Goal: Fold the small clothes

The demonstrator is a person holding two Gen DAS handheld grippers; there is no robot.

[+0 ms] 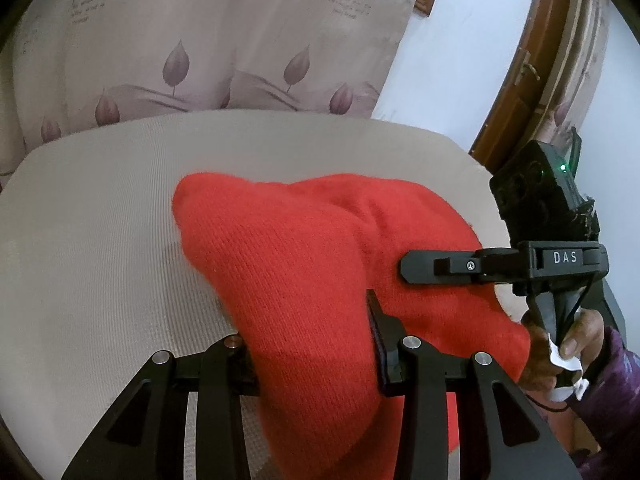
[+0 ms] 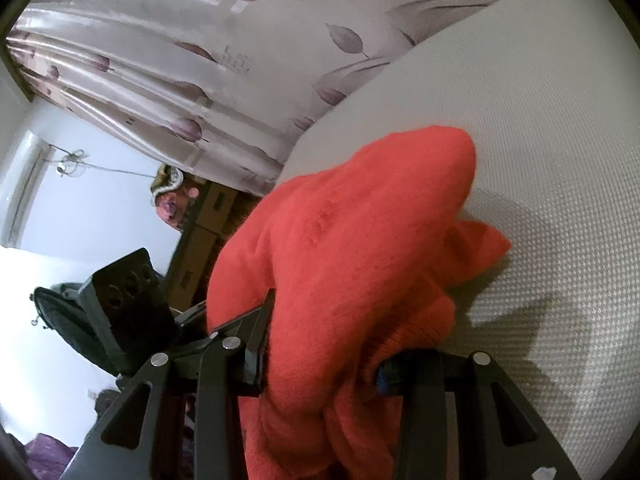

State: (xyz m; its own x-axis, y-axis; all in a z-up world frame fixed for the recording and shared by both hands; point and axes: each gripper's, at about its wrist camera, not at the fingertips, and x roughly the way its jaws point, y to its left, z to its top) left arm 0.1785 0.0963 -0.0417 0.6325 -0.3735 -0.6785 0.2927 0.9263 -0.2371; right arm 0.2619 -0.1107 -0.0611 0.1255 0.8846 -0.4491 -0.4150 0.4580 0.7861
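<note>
A red knit garment (image 1: 304,248) hangs bunched over a pale textured tabletop (image 1: 100,240), its far end resting on the surface. My left gripper (image 1: 308,332) is shut on a thick fold of it at the near edge. My right gripper (image 1: 416,270) comes in from the right and pinches the garment's right side, with a hand (image 1: 576,340) on its handle. In the right wrist view the same red garment (image 2: 360,220) fills the space between the right gripper (image 2: 324,340) fingers, which are shut on it. The left gripper's camera housing (image 2: 120,304) shows at the left, its fingertips hidden behind the cloth.
A curtain (image 1: 240,40) printed with purple leaves hangs behind the table's far edge. A wooden door frame (image 1: 520,92) and white wall stand to the right. Cardboard boxes (image 2: 208,216) sit beyond the table's edge in the right wrist view.
</note>
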